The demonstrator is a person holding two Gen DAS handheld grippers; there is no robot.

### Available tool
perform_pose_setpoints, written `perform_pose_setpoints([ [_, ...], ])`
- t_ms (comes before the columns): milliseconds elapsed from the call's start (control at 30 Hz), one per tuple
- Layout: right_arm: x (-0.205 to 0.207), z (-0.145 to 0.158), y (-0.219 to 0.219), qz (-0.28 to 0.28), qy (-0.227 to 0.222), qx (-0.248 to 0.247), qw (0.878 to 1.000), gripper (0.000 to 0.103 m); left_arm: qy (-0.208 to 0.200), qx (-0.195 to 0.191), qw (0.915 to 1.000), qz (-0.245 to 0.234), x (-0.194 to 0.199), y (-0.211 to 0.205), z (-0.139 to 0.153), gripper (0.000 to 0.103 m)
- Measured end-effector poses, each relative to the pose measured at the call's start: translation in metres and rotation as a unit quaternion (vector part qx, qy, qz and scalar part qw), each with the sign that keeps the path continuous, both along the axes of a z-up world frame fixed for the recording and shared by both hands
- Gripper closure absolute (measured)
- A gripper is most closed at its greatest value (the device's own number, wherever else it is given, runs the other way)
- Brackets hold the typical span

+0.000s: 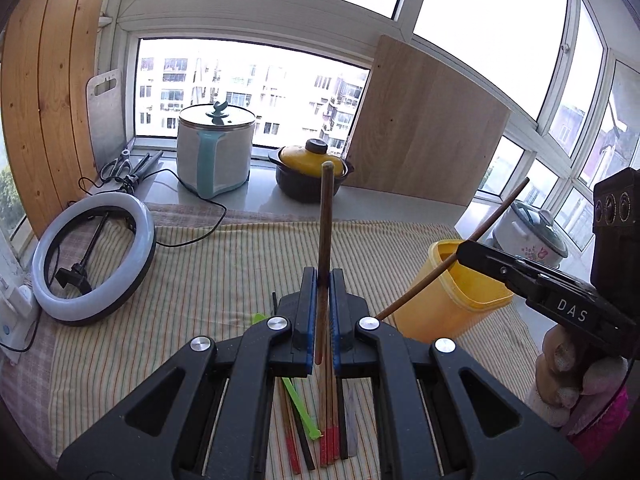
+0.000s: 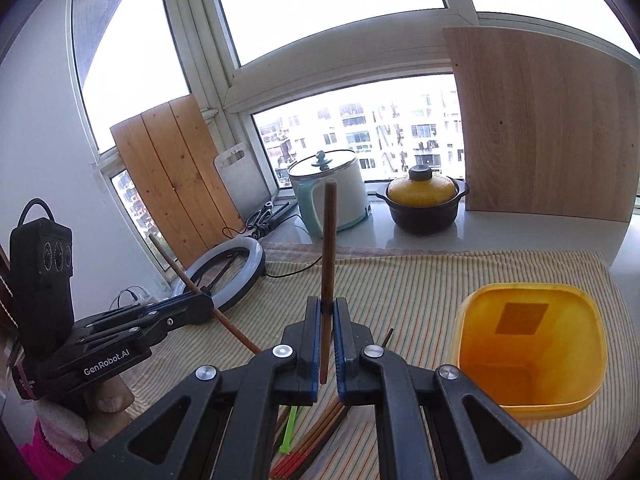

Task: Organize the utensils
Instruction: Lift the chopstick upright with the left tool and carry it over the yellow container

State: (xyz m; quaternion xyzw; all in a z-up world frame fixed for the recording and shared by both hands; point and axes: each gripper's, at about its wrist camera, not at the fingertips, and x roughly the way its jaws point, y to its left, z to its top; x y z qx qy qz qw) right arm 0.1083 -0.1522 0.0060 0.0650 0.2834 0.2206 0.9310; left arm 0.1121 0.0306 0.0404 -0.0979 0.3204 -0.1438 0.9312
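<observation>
Left gripper (image 1: 323, 280) pinches one brown chopstick (image 1: 325, 216) upright, left of the yellow container (image 2: 528, 344); right gripper (image 2: 328, 306) pinches another (image 2: 329, 240), nearer it. Loose utensils (image 1: 326, 428) lie beneath. Suggest: tip each stick vertical over the opening before releasing.

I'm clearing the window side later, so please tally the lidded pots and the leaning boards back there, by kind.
Lidded pots: 3 (white-and-teal electric pot, yellow-lidded clay pot, floral rice cooker)
Leaning boards: 3 (pine plank board, grey cutting board, pale wood board)
Total: 6
</observation>
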Motion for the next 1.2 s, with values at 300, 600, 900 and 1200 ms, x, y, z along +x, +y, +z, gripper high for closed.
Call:
perform_pose_setpoints([
  [300,-0.010,0.031,-0.048,-0.042,-0.033,0.021,0.998,0.100,-0.032,-0.004,0.9992,-0.022,0.005,-0.030,0.024,0.099],
  [600,-0.024,0.057,-0.100,-0.098,-0.070,0.038,0.992,0.099,-0.066,-0.012,0.9969,-0.041,0.010,-0.061,0.052,0.099],
  [900,-0.032,0.057,-0.135,-0.145,-0.073,0.021,0.986,0.100,-0.092,-0.021,0.9932,-0.068,0.017,-0.093,0.075,0.099],
  [1200,-0.034,0.040,-0.155,-0.160,-0.048,0.011,0.986,0.099,-0.087,-0.036,0.9915,-0.090,0.028,-0.122,0.077,0.099],
])
